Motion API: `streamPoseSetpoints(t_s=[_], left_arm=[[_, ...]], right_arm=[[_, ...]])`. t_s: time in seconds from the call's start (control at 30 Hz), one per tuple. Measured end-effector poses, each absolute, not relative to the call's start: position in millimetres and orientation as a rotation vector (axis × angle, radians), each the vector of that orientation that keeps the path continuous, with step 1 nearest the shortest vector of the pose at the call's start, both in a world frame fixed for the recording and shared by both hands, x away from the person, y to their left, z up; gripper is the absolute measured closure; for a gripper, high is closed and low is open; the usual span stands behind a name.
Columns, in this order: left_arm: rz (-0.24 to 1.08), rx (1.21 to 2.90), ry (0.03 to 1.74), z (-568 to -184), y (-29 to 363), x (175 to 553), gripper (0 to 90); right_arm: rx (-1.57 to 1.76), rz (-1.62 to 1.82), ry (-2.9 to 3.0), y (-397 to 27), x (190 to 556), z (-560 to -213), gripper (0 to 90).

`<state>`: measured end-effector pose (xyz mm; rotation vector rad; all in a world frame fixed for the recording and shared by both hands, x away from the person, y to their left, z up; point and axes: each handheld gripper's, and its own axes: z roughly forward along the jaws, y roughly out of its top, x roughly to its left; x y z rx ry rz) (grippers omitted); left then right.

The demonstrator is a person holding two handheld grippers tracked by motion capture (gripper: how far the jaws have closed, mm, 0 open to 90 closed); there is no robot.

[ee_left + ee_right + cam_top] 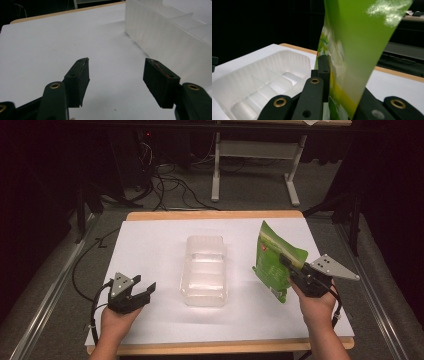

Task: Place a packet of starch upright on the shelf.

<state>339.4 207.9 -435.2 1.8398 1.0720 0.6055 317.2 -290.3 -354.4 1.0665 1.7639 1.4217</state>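
Note:
A green snack bag [274,262] hangs upright above the right part of the white table cover, with my right gripper [289,266] shut on its lower edge. In the right gripper view the green bag [357,47] is pinched between the two black jaws of my right gripper [337,82]. A clear plastic tray [205,270] lies empty at the table's centre, to the left of the bag; the clear tray [259,82] appears again below and left of the jaws. My left gripper [145,290] rests open on the cover at the front left, and between the jaws of my left gripper [116,75] is nothing but bare cover.
The white cover [150,245] spans most of the wooden table [215,215]. The tray's wall [165,35] stands close to the right of the left jaws. A table frame [250,165] and cables [170,185] sit on the floor beyond the far edge.

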Motion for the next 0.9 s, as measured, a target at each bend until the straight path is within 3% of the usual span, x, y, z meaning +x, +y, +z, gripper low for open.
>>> streamPoseSetpoints(t_s=[0.9], left_arm=[[0.616,1.827,1.075,-433.7,213.0,327.6,37.1]], right_arm=[[0.832,1.64,1.898,-205.5,345.8,-321.5,90.0]])
